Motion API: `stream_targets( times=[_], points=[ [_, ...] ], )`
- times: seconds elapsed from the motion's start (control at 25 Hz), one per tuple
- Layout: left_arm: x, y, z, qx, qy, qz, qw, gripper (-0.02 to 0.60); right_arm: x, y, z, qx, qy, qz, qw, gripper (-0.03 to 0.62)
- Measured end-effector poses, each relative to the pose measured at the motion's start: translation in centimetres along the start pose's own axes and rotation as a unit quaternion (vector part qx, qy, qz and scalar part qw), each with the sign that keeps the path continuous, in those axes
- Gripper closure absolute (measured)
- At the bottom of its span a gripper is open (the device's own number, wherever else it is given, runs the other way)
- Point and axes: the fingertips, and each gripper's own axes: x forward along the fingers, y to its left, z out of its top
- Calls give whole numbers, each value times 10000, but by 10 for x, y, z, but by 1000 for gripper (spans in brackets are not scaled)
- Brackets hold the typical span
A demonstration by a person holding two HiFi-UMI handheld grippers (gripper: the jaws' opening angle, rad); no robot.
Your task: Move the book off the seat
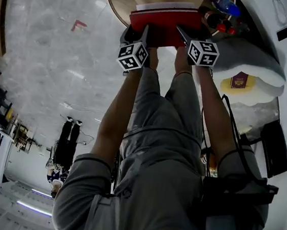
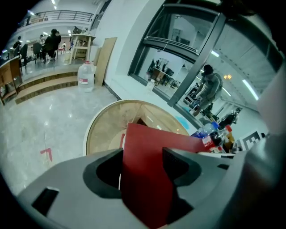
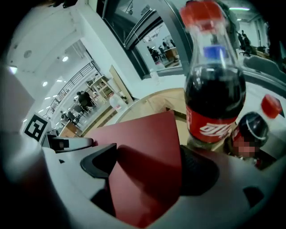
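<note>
The left tongs (image 2: 143, 156) and right tongs (image 3: 149, 154) pinch the red book (image 1: 163, 24), carrying it; next, I think, lay it on the round surface (image 2: 105, 127).

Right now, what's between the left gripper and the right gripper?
The red book spans the gap, with the left gripper and right gripper each clamped on it. The head view shows this best.

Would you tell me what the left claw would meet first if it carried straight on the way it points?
The left claw grips the red book; beyond that, probably the round wooden top, though depth is unclear.
</note>
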Motion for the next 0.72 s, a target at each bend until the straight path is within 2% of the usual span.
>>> stream_targets(
  times=[0.24, 0.52, 0.64, 0.72],
  points=[
    [55, 33, -28, 14, 428, 284, 9987, 314, 55, -26, -33, -18, 121, -297, 9995, 187],
    [60, 36, -24, 35, -70, 184, 9998, 311, 58, -26, -26, -234, -166, -410, 9987, 186],
    [53, 36, -25, -58, -5, 188, 9998, 311, 51, -25, -25, -344, -187, -522, 9979, 186],
    [40, 35, -13, -49, -108, 263, 9996, 311, 40, -22, -19, -580, -232, -639, 9960, 187]
  ],
)
